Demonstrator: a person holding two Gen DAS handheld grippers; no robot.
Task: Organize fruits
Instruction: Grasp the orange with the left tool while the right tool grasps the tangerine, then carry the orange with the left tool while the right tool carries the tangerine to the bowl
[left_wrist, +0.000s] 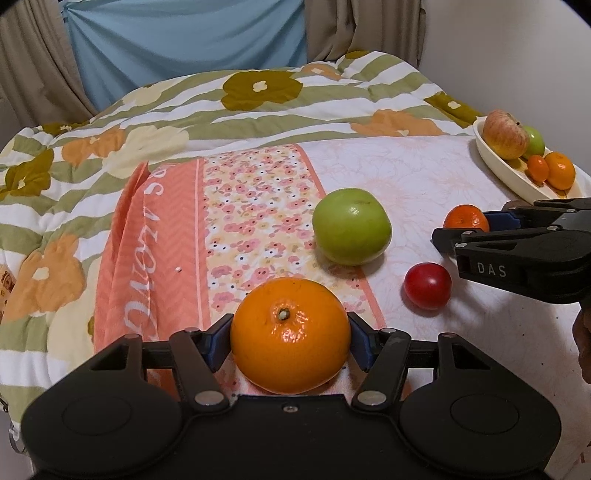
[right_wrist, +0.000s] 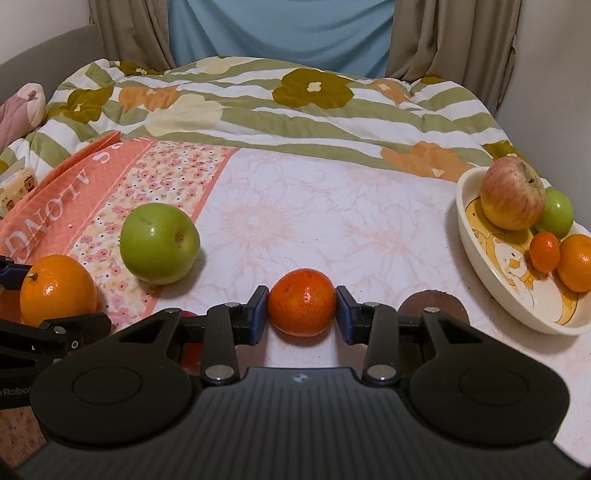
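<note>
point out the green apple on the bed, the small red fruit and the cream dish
green apple (left_wrist: 351, 226), left wrist view, middle of its skin
small red fruit (left_wrist: 427, 285), left wrist view, its front face
cream dish (right_wrist: 466, 214), right wrist view, left inner wall

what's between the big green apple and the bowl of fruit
In the right wrist view, only bare pale cloth lies between the green apple and the bowl.

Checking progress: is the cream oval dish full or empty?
Partly full: the cream oval dish holds two apples and two oranges; bare floor shows.
</note>
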